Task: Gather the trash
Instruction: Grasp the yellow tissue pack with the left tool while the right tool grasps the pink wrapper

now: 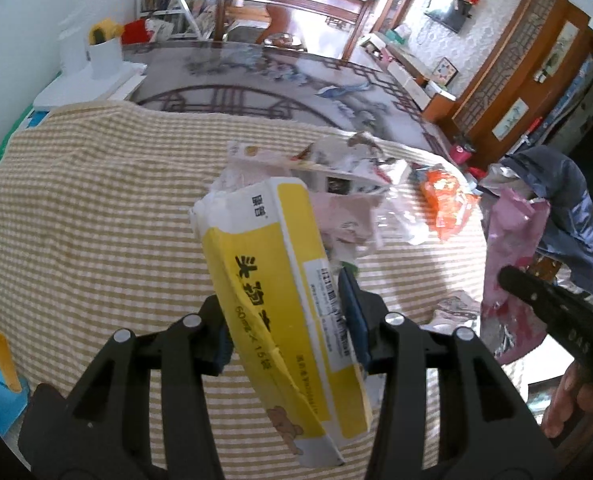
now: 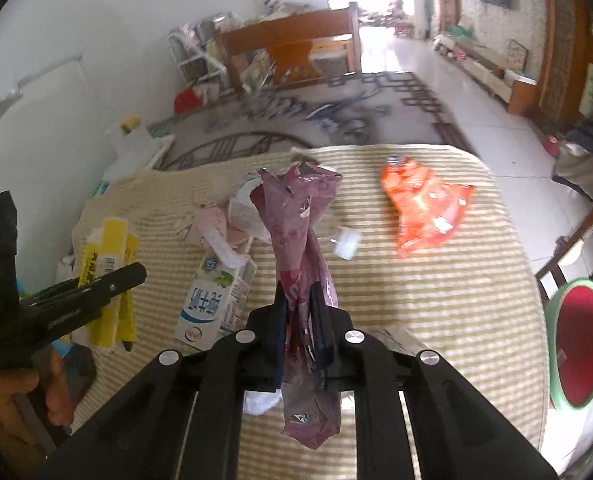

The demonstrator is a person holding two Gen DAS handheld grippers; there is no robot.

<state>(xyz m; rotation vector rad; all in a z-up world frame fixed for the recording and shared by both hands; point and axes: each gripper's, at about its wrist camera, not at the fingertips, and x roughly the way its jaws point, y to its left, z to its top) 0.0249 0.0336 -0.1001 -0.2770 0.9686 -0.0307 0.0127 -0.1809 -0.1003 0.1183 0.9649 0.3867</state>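
The left gripper (image 1: 288, 320) is clenched across the middle of a yellow box (image 1: 280, 292), held tilted above the cloth (image 1: 96, 208). The right gripper (image 2: 300, 320) is clamped on a pink wrapper (image 2: 300, 248), bunched into a narrow twist and standing up between the jaws with its crumpled tail hanging below.

The box looks like thin, empty card: light, and already creased along one edge, so it will likely cave under more squeeze; the grip across its flat sides is the sensible one. The wrapper is soft, glossy film, probably slippery, and holds best where it is gathered thick, as now.

From the wrapper outward in the right view: a milk carton (image 2: 212, 304) lies just left of it on the cloth, with pale pink scraps (image 2: 216, 228) beyond the carton. A small clear bit (image 2: 346, 242) lies just right of the wrapper, and an orange bag (image 2: 424, 208) farther right. A red bin (image 2: 582, 340) stands off the cloth's right edge.

Count: one box, one wrapper, one carton, one orange bag, one clear bit; the scraps are too tangled to number.
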